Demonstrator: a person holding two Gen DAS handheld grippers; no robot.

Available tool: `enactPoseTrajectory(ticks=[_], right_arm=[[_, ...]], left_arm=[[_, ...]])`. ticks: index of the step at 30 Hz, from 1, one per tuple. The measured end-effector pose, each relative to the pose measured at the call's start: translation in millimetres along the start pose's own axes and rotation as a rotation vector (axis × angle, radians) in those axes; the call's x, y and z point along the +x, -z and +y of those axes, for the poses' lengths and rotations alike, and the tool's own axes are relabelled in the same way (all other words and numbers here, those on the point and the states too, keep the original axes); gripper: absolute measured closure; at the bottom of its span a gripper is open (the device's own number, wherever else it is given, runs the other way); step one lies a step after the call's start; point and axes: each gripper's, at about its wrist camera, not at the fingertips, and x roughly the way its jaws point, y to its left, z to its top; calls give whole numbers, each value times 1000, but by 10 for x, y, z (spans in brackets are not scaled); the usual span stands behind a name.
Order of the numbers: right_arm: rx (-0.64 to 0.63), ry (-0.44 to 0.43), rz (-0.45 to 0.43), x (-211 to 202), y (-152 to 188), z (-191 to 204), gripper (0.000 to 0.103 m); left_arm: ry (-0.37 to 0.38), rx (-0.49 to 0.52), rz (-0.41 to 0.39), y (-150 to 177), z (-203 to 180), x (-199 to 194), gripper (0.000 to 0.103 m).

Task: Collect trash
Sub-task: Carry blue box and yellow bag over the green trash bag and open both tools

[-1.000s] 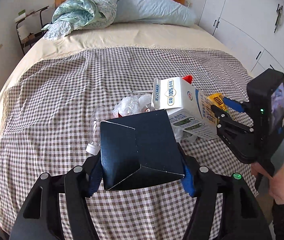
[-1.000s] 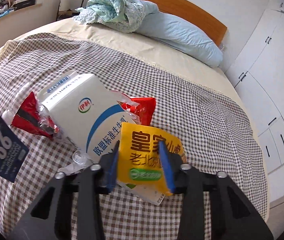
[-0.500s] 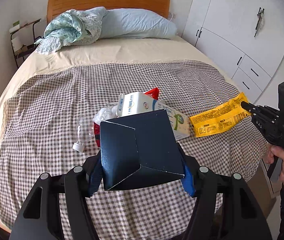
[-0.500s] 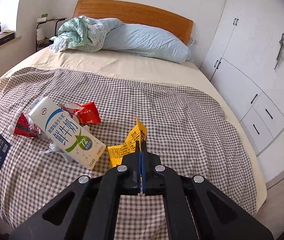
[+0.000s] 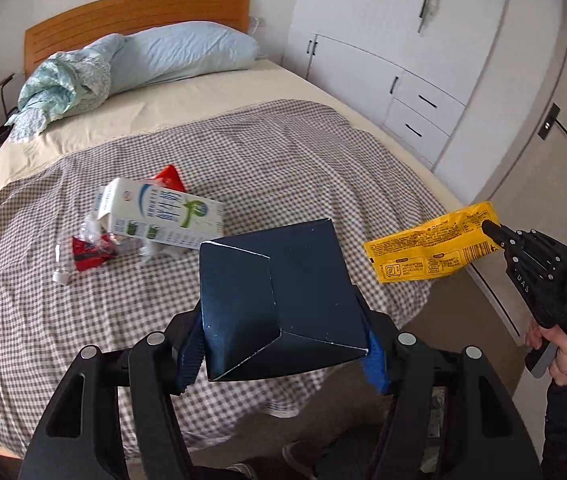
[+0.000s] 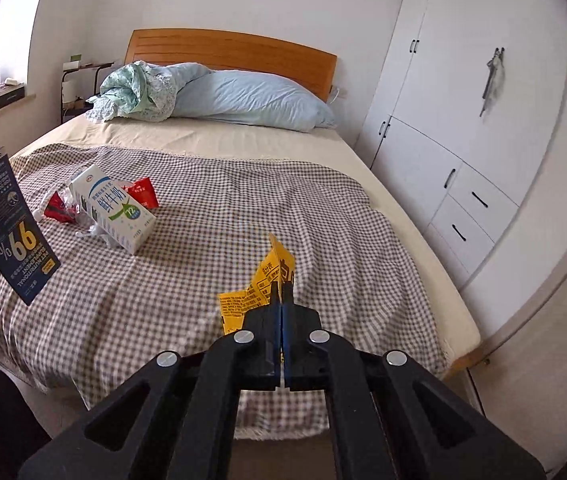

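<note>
My right gripper (image 6: pixel 281 292) has its jaws pinched flat on a yellow wrapper (image 5: pixel 427 248), crumpled and printed with black text, held in the air off the bed's (image 5: pixel 291 160) foot corner. My left gripper (image 5: pixel 279 344) clamps a dark navy box (image 5: pixel 275 300) between wide-set jaws, tilted above the checked blanket (image 6: pixel 211 240). Left on the blanket lie a white milk carton (image 5: pixel 159 220) and red wrappers (image 5: pixel 87 254). My right hand (image 5: pixel 563 356) is partly cut off at the frame edge; the clear plastic by the carton is hard to make out.

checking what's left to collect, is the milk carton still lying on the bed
Yes, the milk carton lies on its side on the checked blanket, beside red wrappers, and neither tool touches it.
</note>
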Motion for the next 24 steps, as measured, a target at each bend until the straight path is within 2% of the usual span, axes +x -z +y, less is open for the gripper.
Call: enactPoseTrajectory(ticks=[7, 13, 15, 21, 24], right_arm=[[68, 65, 7, -761, 1022, -589, 103], [102, 127, 85, -1114, 1982, -911, 102], [114, 163, 116, -1179, 2335, -962, 102], [253, 154, 247, -1175, 3394, -1050, 102], [297, 158, 311, -1062, 3821, -953, 102]], left_arm=[[125, 154, 84, 474, -1266, 264, 42], [223, 271, 168, 944, -2244, 546, 42], [246, 306, 212, 1099, -2552, 681, 42], [284, 460, 329, 1594, -3369, 1072, 41], [284, 547, 363, 1835, -3623, 1314, 41]])
